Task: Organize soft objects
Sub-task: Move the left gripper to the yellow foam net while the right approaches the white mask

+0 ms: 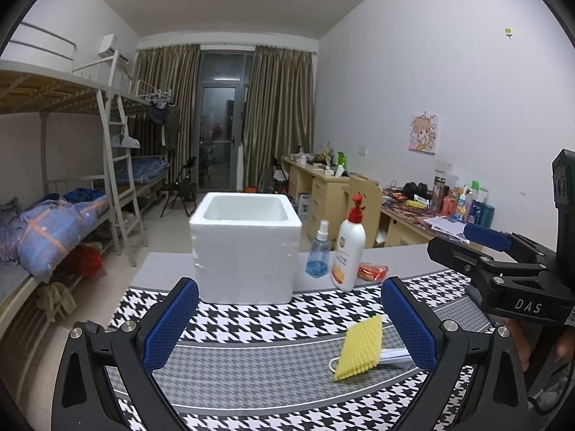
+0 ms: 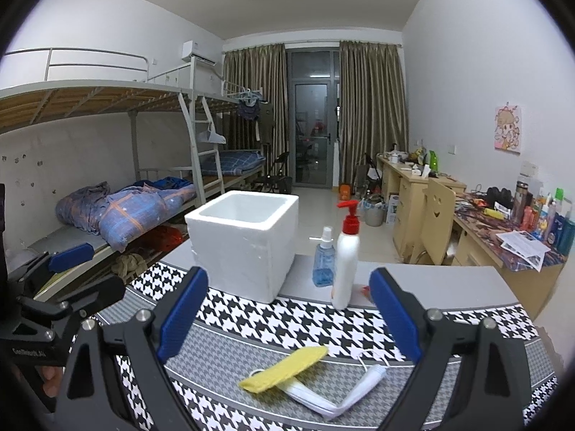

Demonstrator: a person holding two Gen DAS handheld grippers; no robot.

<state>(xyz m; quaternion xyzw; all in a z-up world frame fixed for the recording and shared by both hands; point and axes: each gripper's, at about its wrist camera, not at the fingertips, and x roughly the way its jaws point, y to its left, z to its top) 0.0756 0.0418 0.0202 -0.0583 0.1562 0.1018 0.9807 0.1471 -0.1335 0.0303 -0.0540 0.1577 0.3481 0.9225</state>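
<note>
A: Left wrist view. My left gripper (image 1: 287, 319) gapes, empty; yellow sponge (image 1: 359, 348) beside its right finger, near the table's (image 1: 406, 258) front edge.

B: Right wrist view. My right gripper (image 2: 291, 319) spread, empty; sponge (image 2: 284, 368) centred ahead atop the face mask (image 2: 334, 395), long axis crosswise. Right's nearer.

**Table with a houndstooth cloth, few bits on top**

So it's a grey table (image 2: 449, 283) with a black-and-white houndstooth cloth (image 2: 287, 323) over the near part. White foam box (image 2: 244, 244) straddles the cloth's far edge, blue spray bottle (image 2: 323, 262) and pump bottle (image 2: 346, 262) beside it. Yellow sponge (image 2: 284, 368) lies on a white face mask (image 2: 341, 391) up front.
</note>
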